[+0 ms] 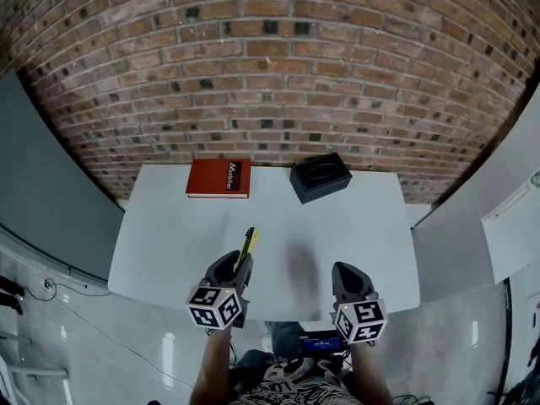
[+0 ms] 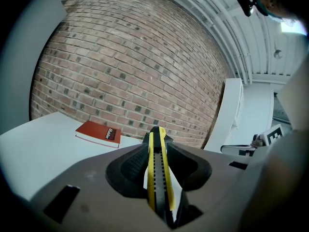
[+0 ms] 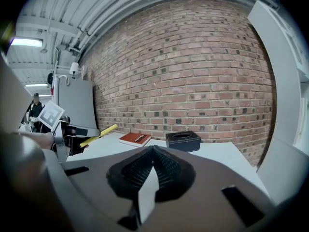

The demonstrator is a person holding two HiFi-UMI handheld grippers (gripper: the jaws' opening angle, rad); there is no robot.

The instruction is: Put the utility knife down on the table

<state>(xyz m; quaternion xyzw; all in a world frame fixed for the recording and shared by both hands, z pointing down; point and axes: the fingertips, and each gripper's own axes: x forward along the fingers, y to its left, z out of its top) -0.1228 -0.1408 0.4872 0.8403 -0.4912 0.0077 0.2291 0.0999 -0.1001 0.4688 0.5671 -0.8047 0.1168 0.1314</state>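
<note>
Left gripper (image 1: 236,268) pinches the utility knife (image 1: 250,243) tight, its yellow end poking out ahead of the jaws, above the table (image 1: 363,226); right gripper (image 1: 348,278) closed, empty.

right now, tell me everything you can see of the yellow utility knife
The yellow utility knife is a slim, plastic-looking bar with a black notched slider track down its middle. The left gripper has its fingers shut on the rear part, so only they touch it. Its front end juts forward and slightly upward toward the red brick wall, held clear above the white table. No blade shows.
</note>
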